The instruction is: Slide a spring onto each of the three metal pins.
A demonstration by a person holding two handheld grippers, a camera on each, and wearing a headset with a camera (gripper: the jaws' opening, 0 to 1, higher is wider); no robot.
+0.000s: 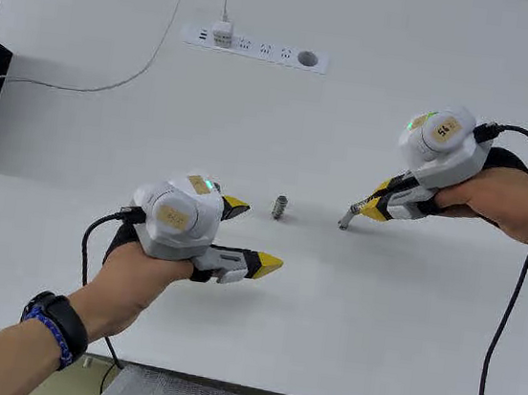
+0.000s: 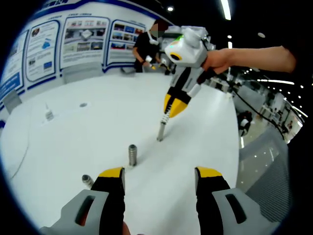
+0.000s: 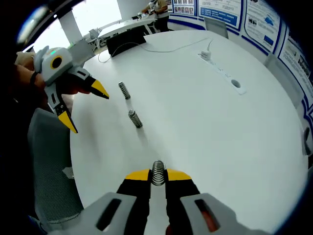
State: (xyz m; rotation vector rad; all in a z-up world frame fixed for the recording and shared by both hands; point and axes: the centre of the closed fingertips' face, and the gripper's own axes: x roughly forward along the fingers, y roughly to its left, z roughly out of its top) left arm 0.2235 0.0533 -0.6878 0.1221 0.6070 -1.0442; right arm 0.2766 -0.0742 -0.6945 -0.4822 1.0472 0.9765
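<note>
Nearest: left tongs [image 1: 252, 234], jaws wide apart, nothing between, low over the white desk [image 1: 373, 327]. Just beside its left jaw in left gripper view: near pin [image 2: 87, 180], upright, apparently w/ coils round it.

Next out: middle pin [image 1: 280, 207], upright on bare desk between the two tongs, spring already on it judging by right gripper view.

Then right tongs [image 1: 369, 208], jaws together, clamped on the last spring [image 3: 157, 172]. Lower end of it at the third pin [image 2: 160, 133], foot on the desk, a bit tilted. How far down the pin: cannot tell.

Far back: power strip [image 1: 263, 49] w/ one white plug [image 1: 223, 31].

Probable step: threading the last spring, approx. two of three done.

Risks:
- No base seen under the pins, so prob. free-standing. Could tip or skid the third pin w/ any sideways push from right tongs.
- Could snag a coil on the pin's top and buckle it, given the tilt btwn spring and pin.
- Could lose the spring out of the clamp if the grip is too light, then chase it across the desk.
- Could knock the near pin over w/ a stray sweep of the left tongs, being so close.

Count: 3 pins, 3 springs (2 on pins by the look, 1 clamped), 2 tongs, 1 power strip, 1 plug.
</note>
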